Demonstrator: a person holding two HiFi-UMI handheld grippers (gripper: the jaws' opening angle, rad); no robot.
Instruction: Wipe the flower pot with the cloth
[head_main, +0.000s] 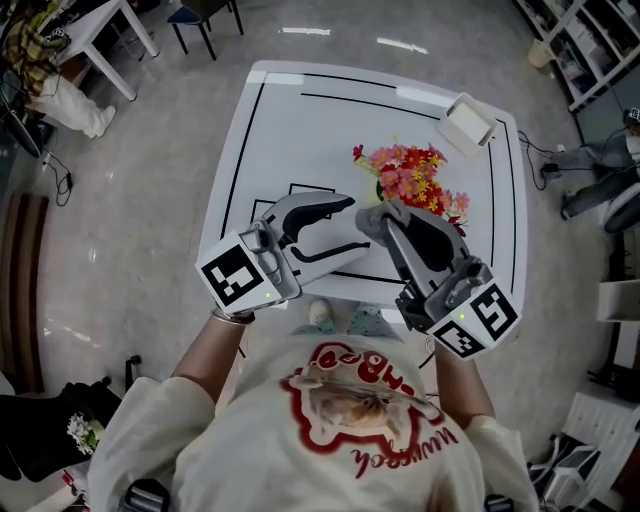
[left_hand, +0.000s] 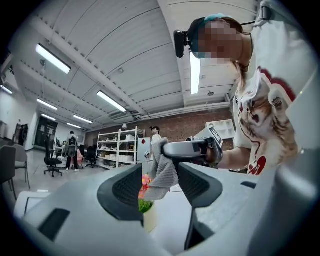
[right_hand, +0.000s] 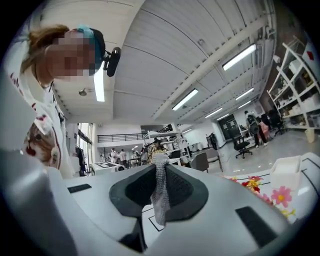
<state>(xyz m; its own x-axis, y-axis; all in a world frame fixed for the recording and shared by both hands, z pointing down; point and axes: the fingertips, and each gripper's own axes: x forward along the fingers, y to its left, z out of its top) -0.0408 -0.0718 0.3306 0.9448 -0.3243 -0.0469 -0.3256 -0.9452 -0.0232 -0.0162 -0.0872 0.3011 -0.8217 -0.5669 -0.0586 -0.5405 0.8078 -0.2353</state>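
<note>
flower pot: pale flower pot (left_hand: 150, 218) topped with red and pink flowers (head_main: 408, 178), standing on the white table (head_main: 290, 130) at 1 o'clock from the claws in the head view.
cloth: grey knit cloth (right_hand: 160, 192), hanging limp near the flowers.
around: white box (head_main: 468, 122) at the table's 1 o'clock corner.
in the way: in the left gripper view, the cloth hangs in front of the flowers.
right claw (right_hand: 161, 187): clamped on the cloth's upper edge, aimed toward 11 o'clock.
left claw (head_main: 357, 225): jaws wide apart, gripping nothing, aimed toward 2 o'clock, tips near the cloth.

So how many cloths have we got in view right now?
1. The grey cloth is pinched in the right gripper, hanging above the table near the flower pot. Part of the table is covered, so another could be hidden.
</note>
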